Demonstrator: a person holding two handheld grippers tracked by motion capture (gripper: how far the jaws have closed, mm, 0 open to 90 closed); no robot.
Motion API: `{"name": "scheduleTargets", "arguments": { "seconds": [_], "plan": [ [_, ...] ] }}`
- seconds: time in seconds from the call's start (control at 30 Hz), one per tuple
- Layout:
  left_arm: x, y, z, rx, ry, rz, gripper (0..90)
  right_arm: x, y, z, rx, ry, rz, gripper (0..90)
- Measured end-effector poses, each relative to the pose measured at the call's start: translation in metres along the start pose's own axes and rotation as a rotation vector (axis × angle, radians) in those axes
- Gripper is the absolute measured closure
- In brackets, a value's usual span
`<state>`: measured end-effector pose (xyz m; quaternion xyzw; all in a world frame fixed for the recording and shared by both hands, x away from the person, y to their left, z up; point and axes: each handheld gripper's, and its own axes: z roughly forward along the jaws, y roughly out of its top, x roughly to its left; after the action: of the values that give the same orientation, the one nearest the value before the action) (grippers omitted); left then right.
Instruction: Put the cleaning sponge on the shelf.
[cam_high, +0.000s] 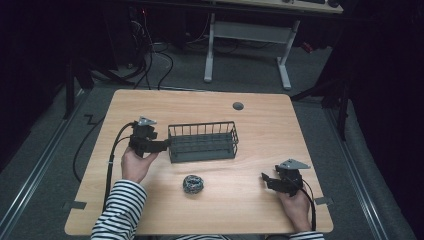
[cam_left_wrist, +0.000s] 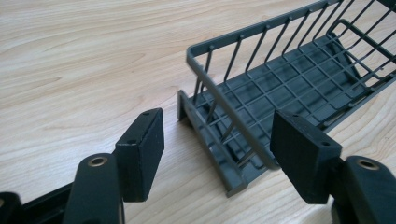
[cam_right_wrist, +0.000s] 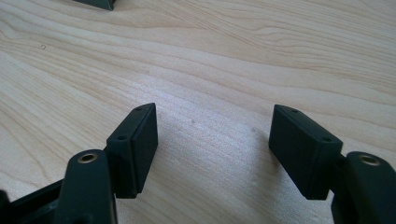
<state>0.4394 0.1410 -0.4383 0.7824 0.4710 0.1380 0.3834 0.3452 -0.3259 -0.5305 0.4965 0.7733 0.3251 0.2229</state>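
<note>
A dark grey wire basket (cam_high: 202, 141) stands in the middle of the wooden table (cam_high: 265, 125). My left gripper (cam_high: 164, 145) is at the basket's left end, held in a hand with a striped sleeve. In the left gripper view the gripper (cam_left_wrist: 217, 149) is open, and the basket's (cam_left_wrist: 289, 88) end wall lies between its jaws without touching either pad. A small dark tangled ball (cam_high: 193, 183) lies in front of the basket. My right gripper (cam_high: 266, 179) rests near the front right, open over bare wood (cam_right_wrist: 212, 144).
A round grey grommet (cam_high: 238, 106) sits in the tabletop behind the basket. Beyond the table are a white desk frame (cam_high: 247, 45) and loose cables on the floor (cam_high: 150, 60). A dark corner (cam_right_wrist: 95, 3) shows at the top of the right gripper view.
</note>
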Motion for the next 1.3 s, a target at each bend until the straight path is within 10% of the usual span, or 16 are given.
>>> {"name": "scheduleTargets", "arguments": {
  "seconds": [0.97, 1.3],
  "plan": [
    [-0.015, -0.070, -0.035, -0.031, 0.026, 0.048, 25.1, 0.000, 0.000, 0.000, 0.000, 0.000, -0.001, 33.1],
    [-0.038, -0.100, -0.027, 0.028, -0.049, 0.100, 19.8, 0.000, 0.000, 0.000, 0.000, 0.000, 0.000, 33.1]
  ]
}}
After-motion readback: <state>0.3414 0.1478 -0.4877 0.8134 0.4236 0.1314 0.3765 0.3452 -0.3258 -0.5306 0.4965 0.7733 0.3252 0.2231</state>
